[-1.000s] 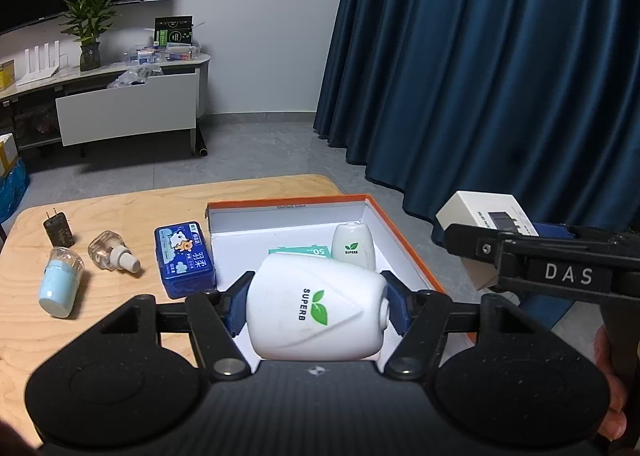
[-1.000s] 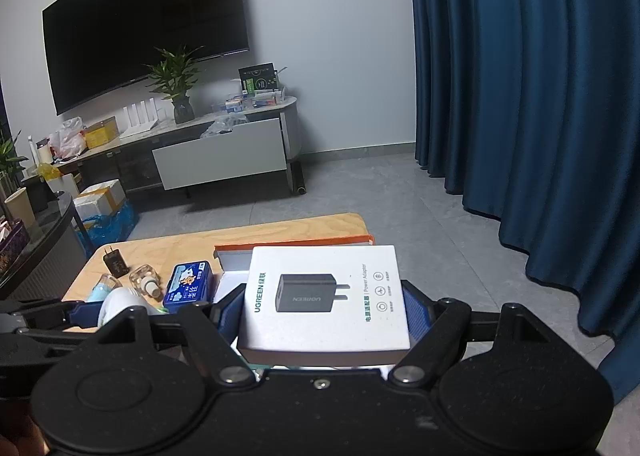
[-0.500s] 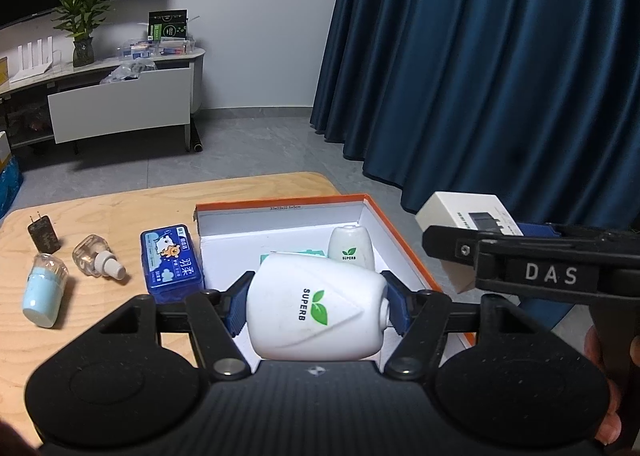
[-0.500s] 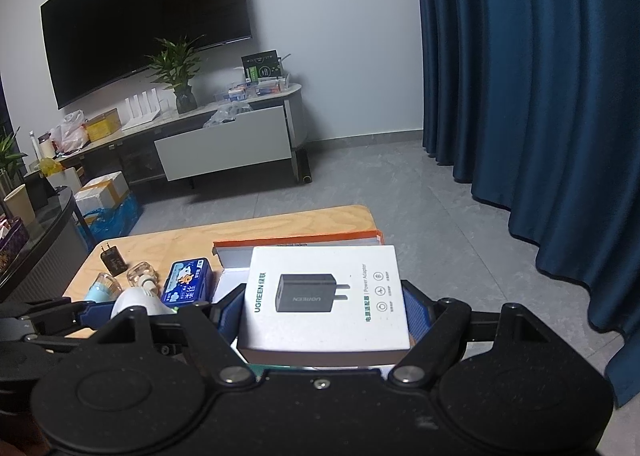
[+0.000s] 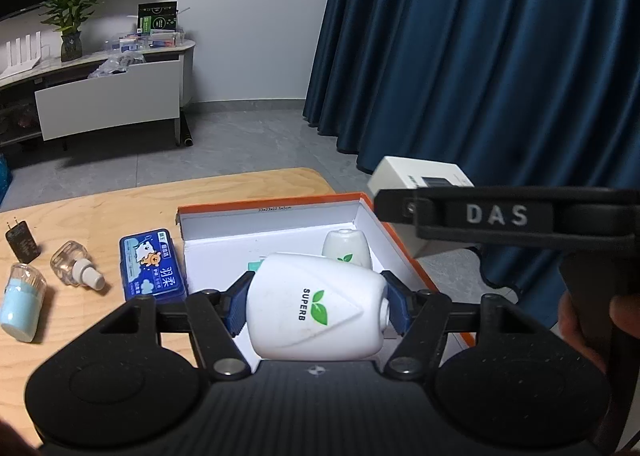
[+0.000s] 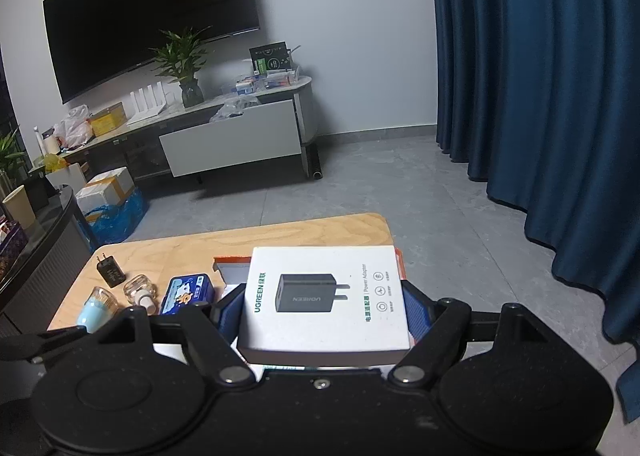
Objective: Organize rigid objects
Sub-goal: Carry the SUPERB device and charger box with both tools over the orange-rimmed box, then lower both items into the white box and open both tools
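Left claw (image 5: 316, 308): clamped on the SUPERB bottle (image 5: 316, 320), above the orange box (image 5: 276, 205).
Right claw (image 6: 324, 308): clamped on the adapter carton (image 6: 326, 296).
Next: I'd lower the SUPERB bottle beside the small bottle (image 5: 347, 250) ahead.

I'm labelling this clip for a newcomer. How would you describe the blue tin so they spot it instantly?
Find the wooden table, then the orange-edged box on it. The blue tin lies flat just outside the box's left wall: the only rectangular, cartoon-printed item, unlike the small bottles further left.

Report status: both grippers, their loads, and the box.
Left gripper shut on white bottle, over open box. Right gripper shut on charger carton, above box's right side. Small bottle already inside; nothing blocking.
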`<state>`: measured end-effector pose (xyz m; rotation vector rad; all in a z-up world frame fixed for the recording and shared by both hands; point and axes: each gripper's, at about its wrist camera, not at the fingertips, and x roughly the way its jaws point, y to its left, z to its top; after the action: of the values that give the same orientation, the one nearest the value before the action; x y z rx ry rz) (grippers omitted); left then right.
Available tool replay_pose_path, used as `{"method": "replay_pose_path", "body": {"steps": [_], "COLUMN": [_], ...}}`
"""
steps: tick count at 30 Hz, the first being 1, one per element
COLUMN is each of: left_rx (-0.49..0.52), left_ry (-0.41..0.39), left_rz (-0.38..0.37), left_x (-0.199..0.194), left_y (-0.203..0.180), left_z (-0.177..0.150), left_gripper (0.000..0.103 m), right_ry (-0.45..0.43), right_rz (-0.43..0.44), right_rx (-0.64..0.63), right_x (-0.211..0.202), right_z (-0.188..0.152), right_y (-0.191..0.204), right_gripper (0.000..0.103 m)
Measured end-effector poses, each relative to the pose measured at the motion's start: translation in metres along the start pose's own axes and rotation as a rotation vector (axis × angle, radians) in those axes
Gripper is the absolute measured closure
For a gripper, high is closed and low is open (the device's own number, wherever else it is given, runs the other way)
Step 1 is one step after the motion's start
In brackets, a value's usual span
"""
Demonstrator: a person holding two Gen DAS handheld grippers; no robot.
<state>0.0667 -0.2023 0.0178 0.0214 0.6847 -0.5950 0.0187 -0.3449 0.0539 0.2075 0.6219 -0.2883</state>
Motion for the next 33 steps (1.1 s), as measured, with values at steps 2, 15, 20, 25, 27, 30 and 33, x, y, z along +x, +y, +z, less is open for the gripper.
{"method": "replay_pose_path", "body": {"steps": [2,15,20,25,27,30,33], "left_rx": [-0.001,-0.018,-0.018,-0.018,-0.020,-0.012,-0.006], "left_ry": [0.004,0.025,0.032,0.041,0.046,0.045,0.047], "left_rz": [0.000,-0.003,-0.005,-0.011,-0.017,-0.024,-0.031], "left_x": [0.004,0.020,0.025,0.029,0.031,0.031,0.034], "left_y": [0.001,0.009,0.010,0.008,0.006,0.001,-0.003], "left_z": [0.001,0.004,0.005,0.004,0.004,0.004,0.005], "left_gripper": [0.036,0.036,0.036,0.036,0.036,0.036,0.036], "right_ry": [0.007,0.073,0.061,0.026,0.007,-0.032,-0.065], "right_rz": [0.001,0.007,0.024,0.029,-0.001,-0.015,-0.022], "right_rx": [0.005,0.004,0.033,0.065,0.056,0.060,0.076], "right_x": [0.007,0.059,0.071,0.057,0.049,0.032,0.013], "right_z": [0.003,0.022,0.028,0.025,0.025,0.023,0.020], "right_y": [-0.001,-0.002,-0.010,-0.023,-0.025,-0.031,-0.038], "right_gripper": [0.011,0.011,0.011,0.010,0.010,0.010,0.010]}}
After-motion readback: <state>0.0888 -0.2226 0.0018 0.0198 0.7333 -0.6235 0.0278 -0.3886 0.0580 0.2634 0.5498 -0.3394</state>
